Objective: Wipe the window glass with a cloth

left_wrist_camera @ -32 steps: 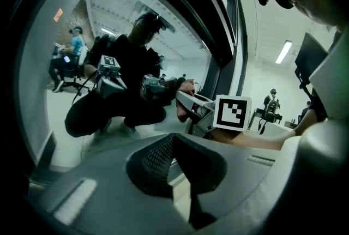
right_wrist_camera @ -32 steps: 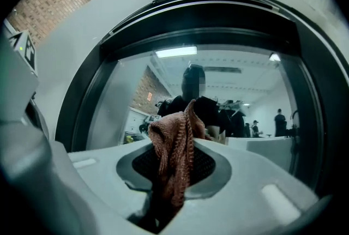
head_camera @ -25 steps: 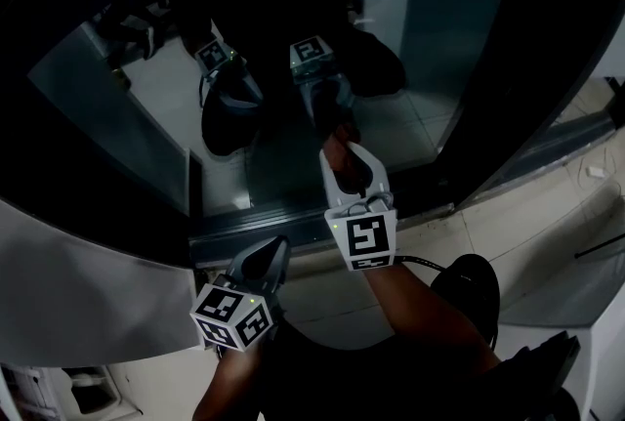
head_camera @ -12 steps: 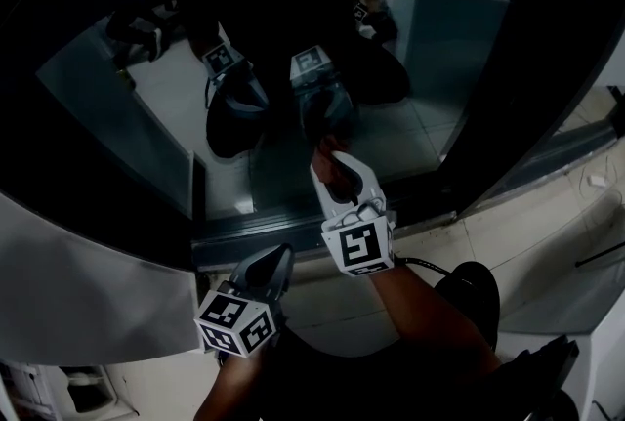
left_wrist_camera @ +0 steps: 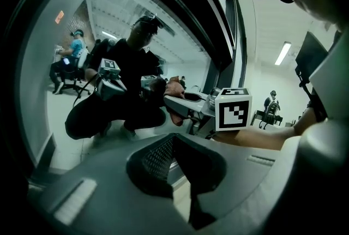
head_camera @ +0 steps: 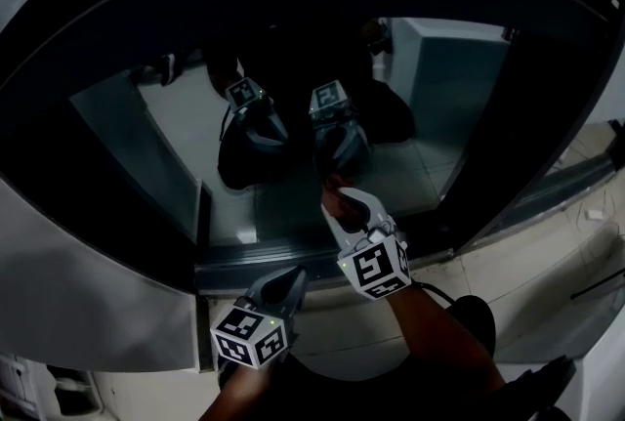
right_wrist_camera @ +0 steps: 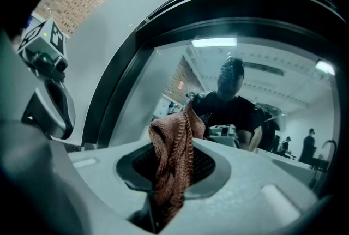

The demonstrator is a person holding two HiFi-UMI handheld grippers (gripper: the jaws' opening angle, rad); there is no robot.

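Observation:
The window glass [head_camera: 410, 106] sits in a dark frame and mirrors a crouching person and both grippers. My right gripper [head_camera: 342, 204] is low on the pane, just above the sill, shut on a reddish-brown cloth [head_camera: 335, 197] that is against or very close to the glass. In the right gripper view the cloth [right_wrist_camera: 169, 141] bunches up out of the right gripper [right_wrist_camera: 172, 174], with the glass [right_wrist_camera: 245, 92] straight ahead. My left gripper [head_camera: 290, 280] hangs lower, below the sill, and is shut with nothing in it. In the left gripper view, the left gripper [left_wrist_camera: 174, 166] points toward the right gripper's marker cube [left_wrist_camera: 233, 109].
A dark sill [head_camera: 293, 261] runs under the pane and a dark upright post [head_camera: 508, 136] bounds it on the right. A pale wall panel [head_camera: 88, 302] lies to the left and a tiled floor [head_camera: 547, 243] to the right. A cable [head_camera: 439, 290] trails from the right gripper.
The head view has tilted up, so more of the upper frame shows. Both grippers sit lower in the picture but keep about the same place by the sill. The cloth stays gripped.

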